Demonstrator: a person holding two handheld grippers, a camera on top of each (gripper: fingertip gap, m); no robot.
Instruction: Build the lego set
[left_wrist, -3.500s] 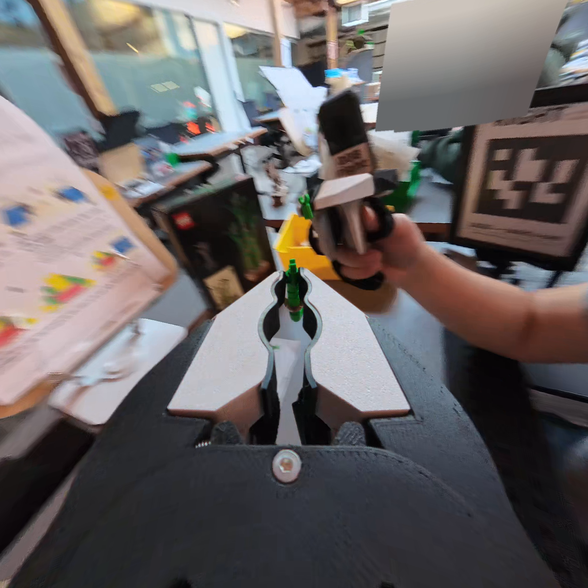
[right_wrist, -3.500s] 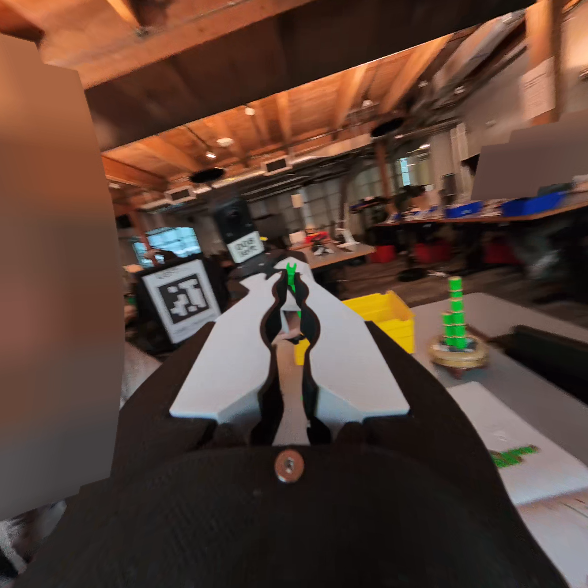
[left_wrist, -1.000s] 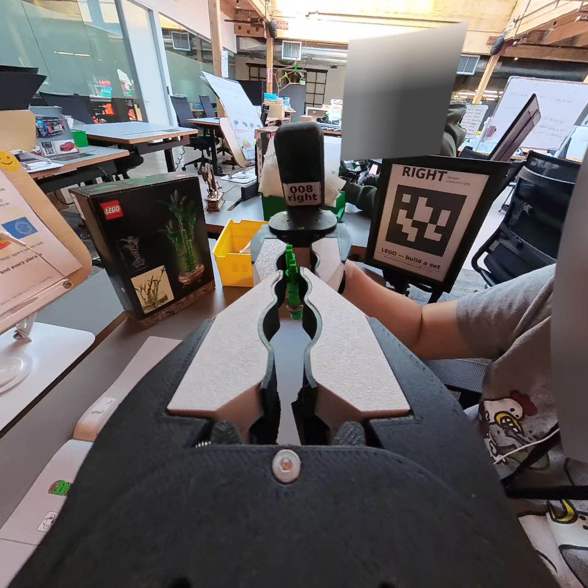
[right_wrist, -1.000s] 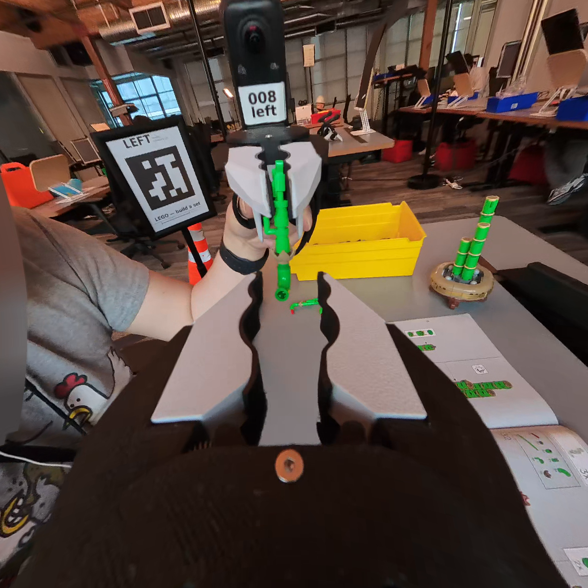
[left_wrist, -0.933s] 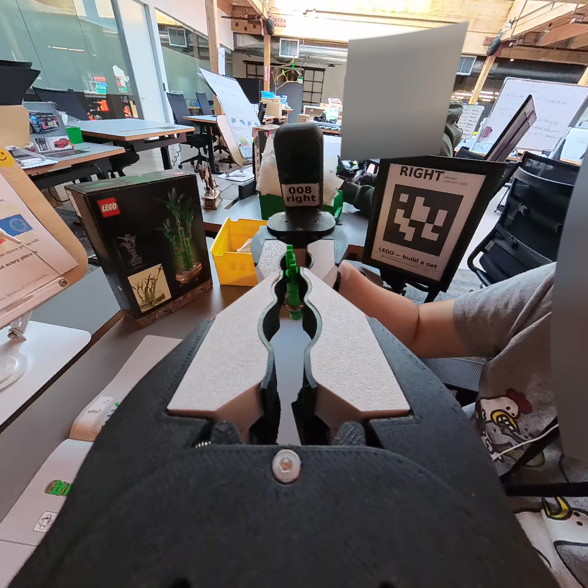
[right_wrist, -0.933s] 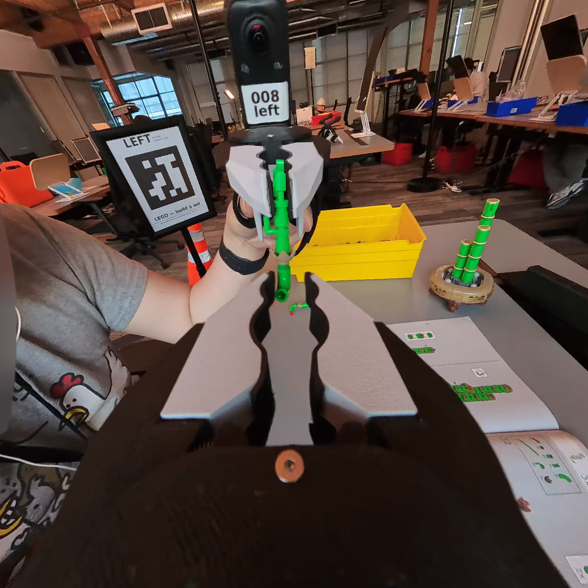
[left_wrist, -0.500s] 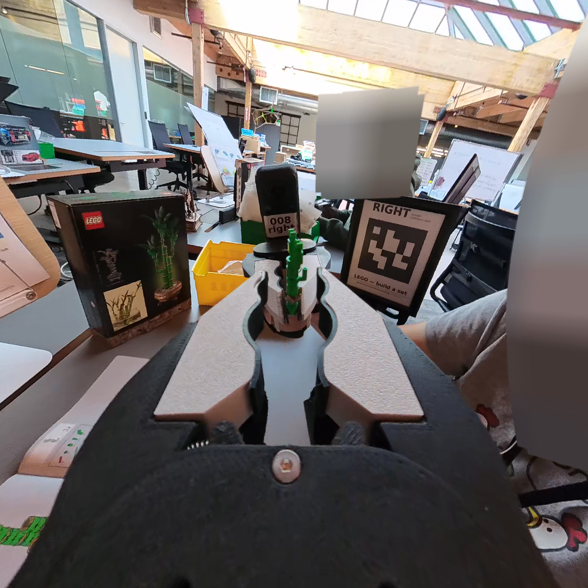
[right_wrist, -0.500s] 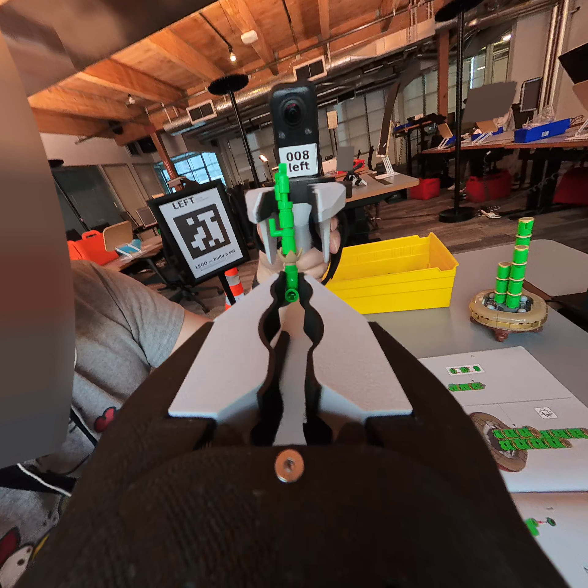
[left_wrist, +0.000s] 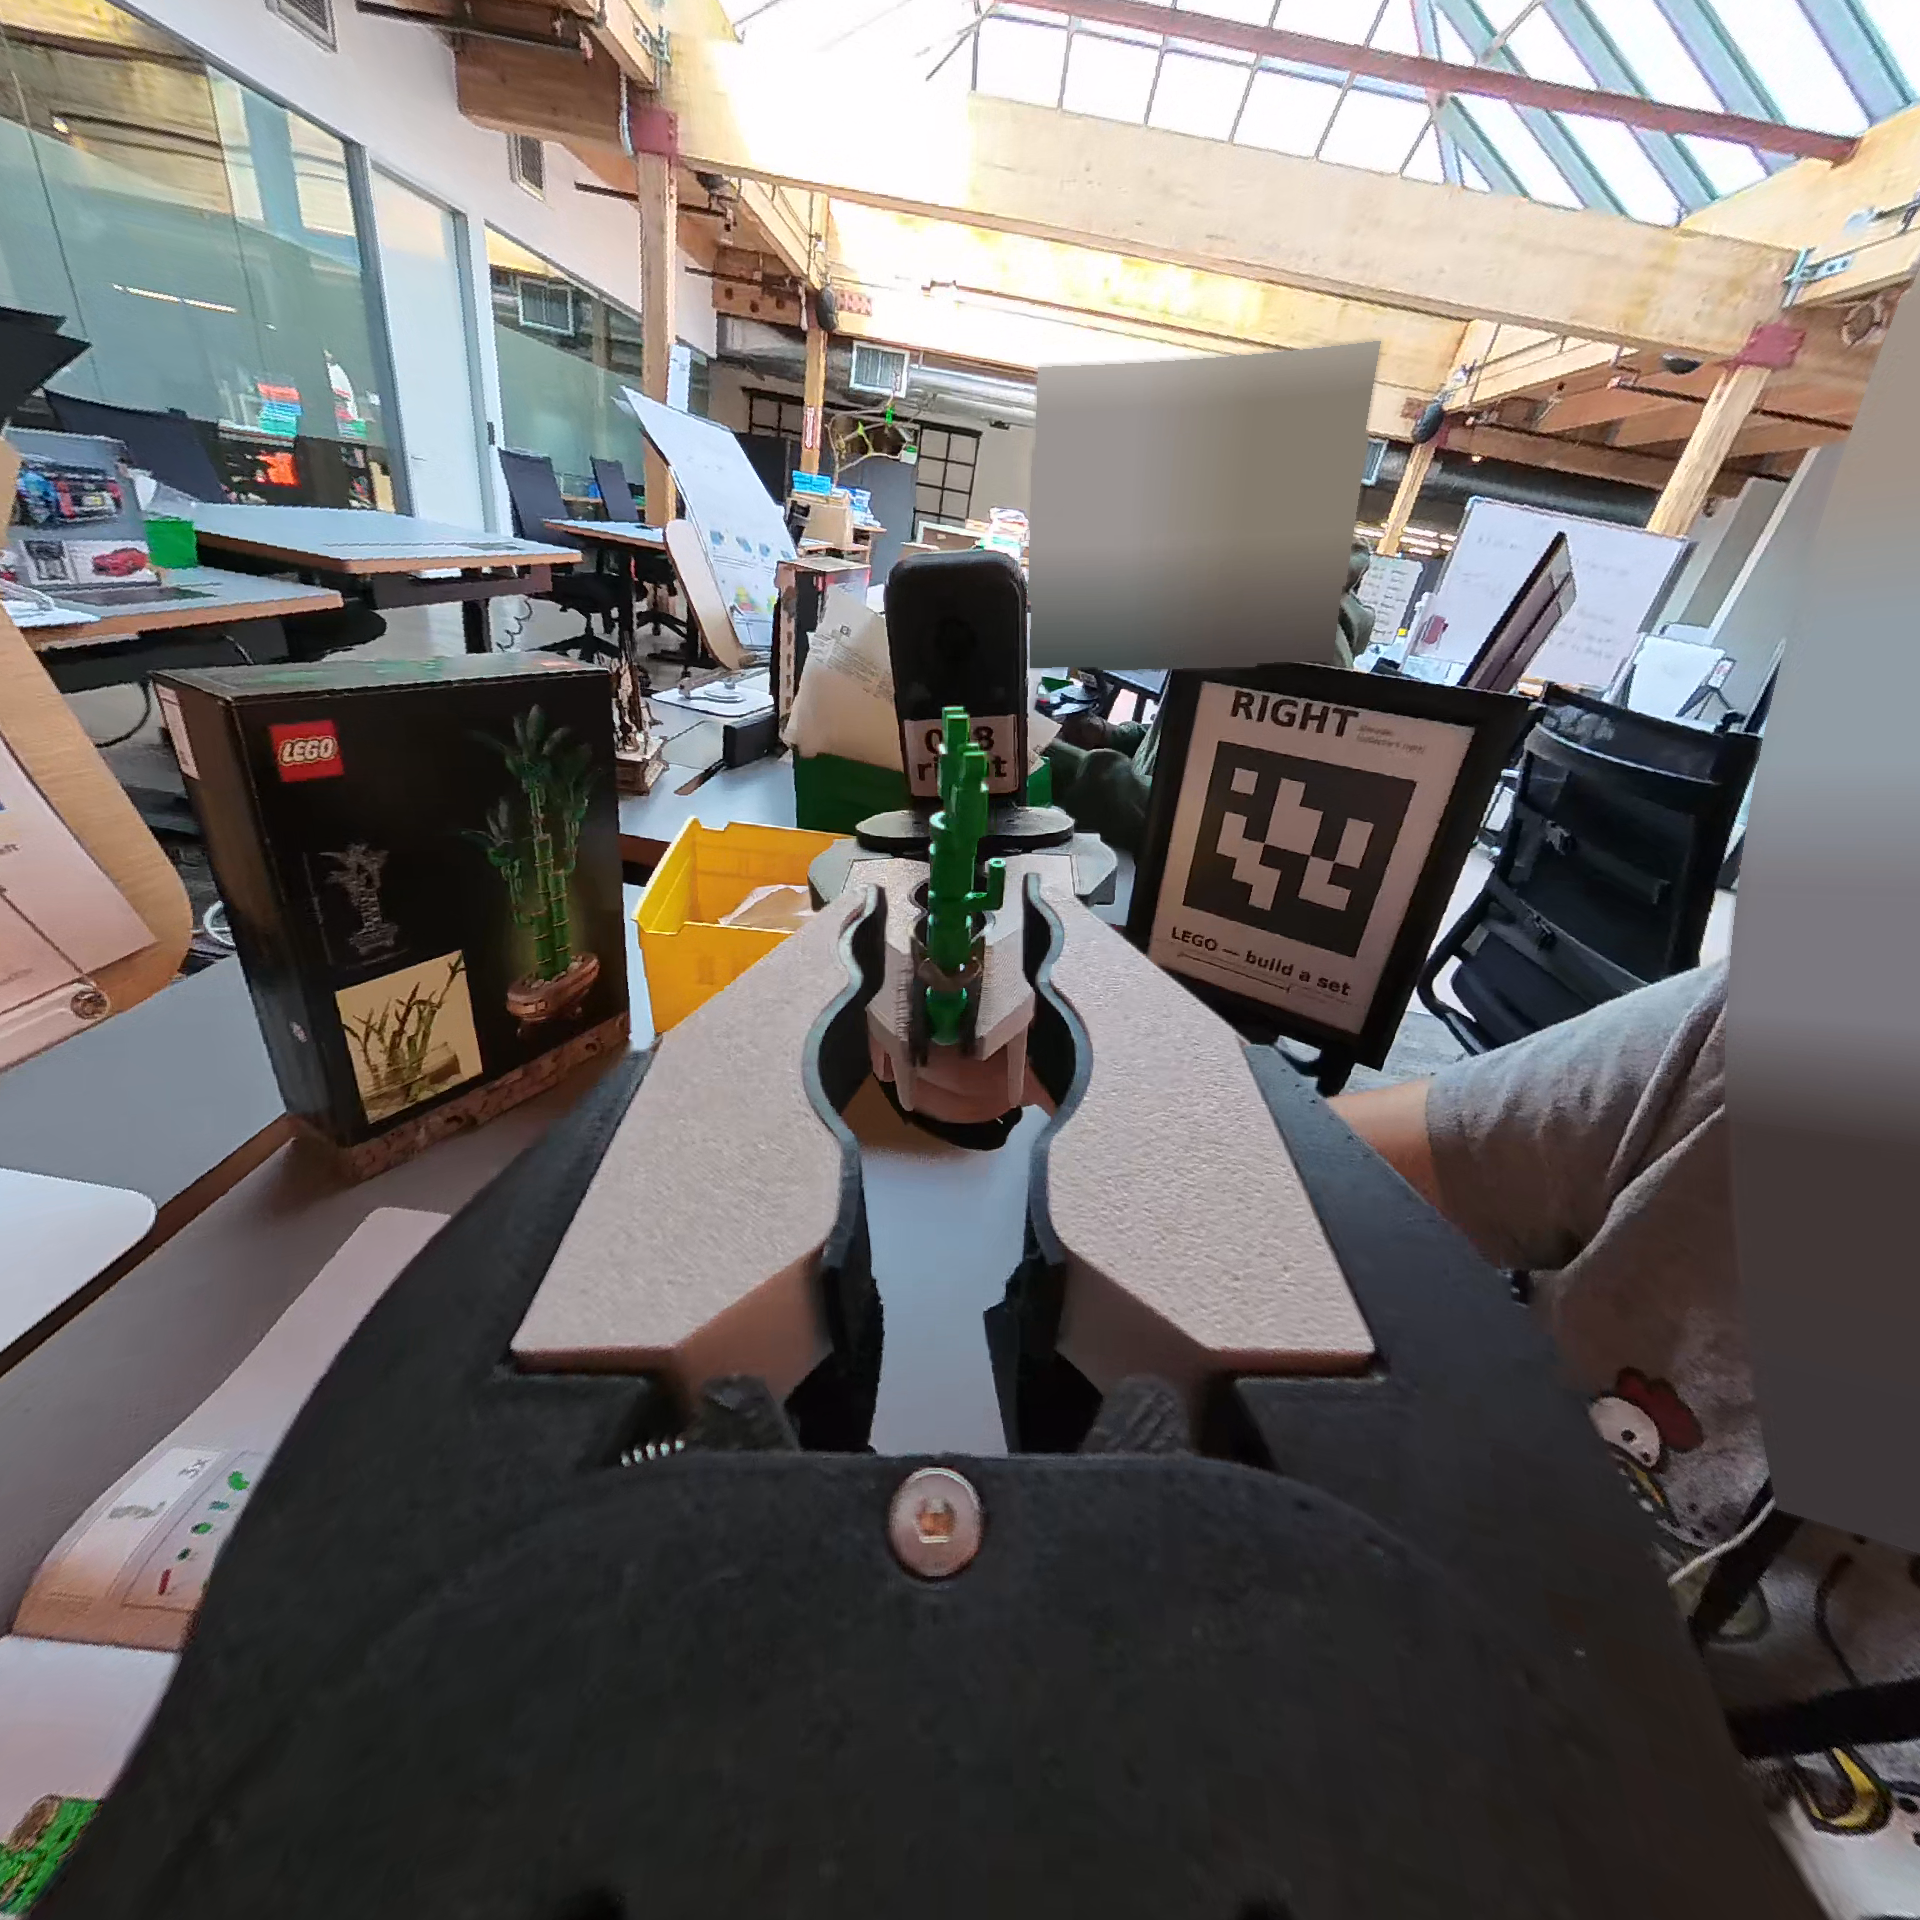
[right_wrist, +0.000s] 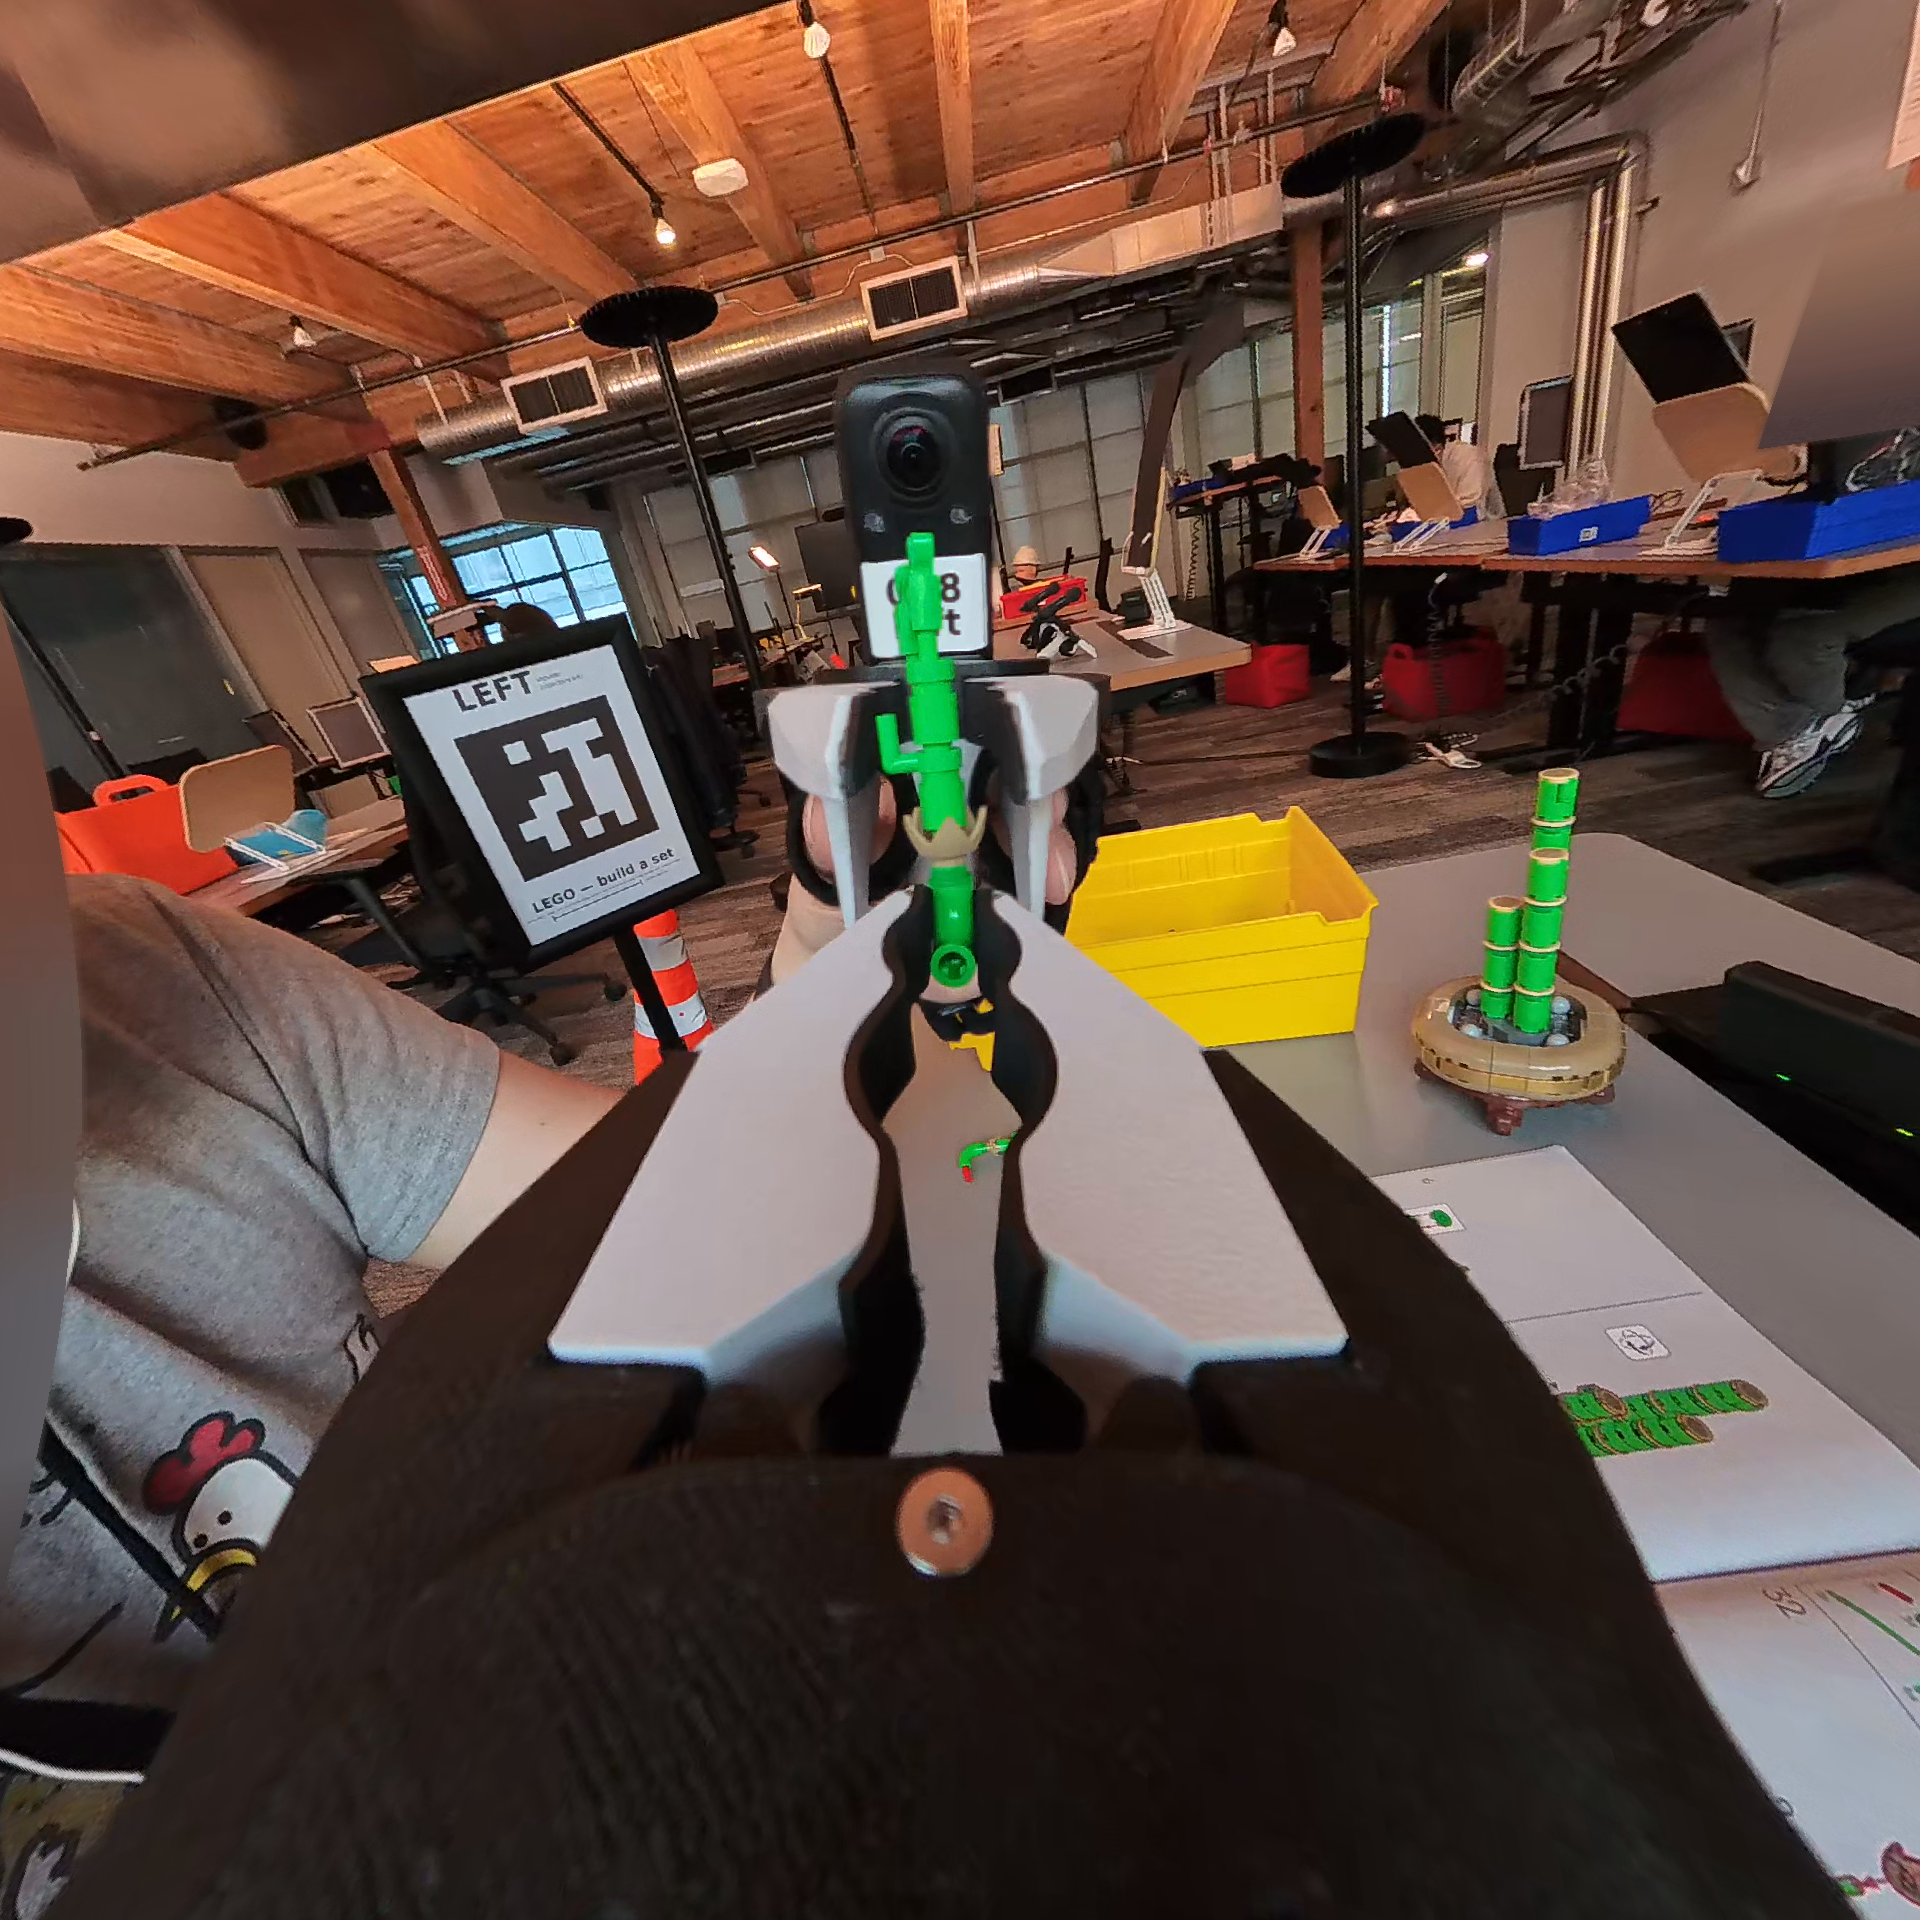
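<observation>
The thin green bamboo stalk (right_wrist: 932, 790), pinched only by the right hand-held gripper (right_wrist: 951, 940) while the left hand-held gripper (left_wrist: 940, 935) is spread, could be snapped if twisted.

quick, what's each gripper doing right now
left gripper: open, holding nothing.
right gripper: shut on the green stem at its lower end.

Black tool (left_wrist: 940, 925) bodies, pale wavy-edged fingers (right_wrist: 1122, 1174), silver screw; grey, seemingly cartoon-printed T-shirt (right_wrist: 229, 1122).

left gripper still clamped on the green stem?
No: the left gripper is open, and the green stem stands held at its base by the right gripper.
</observation>
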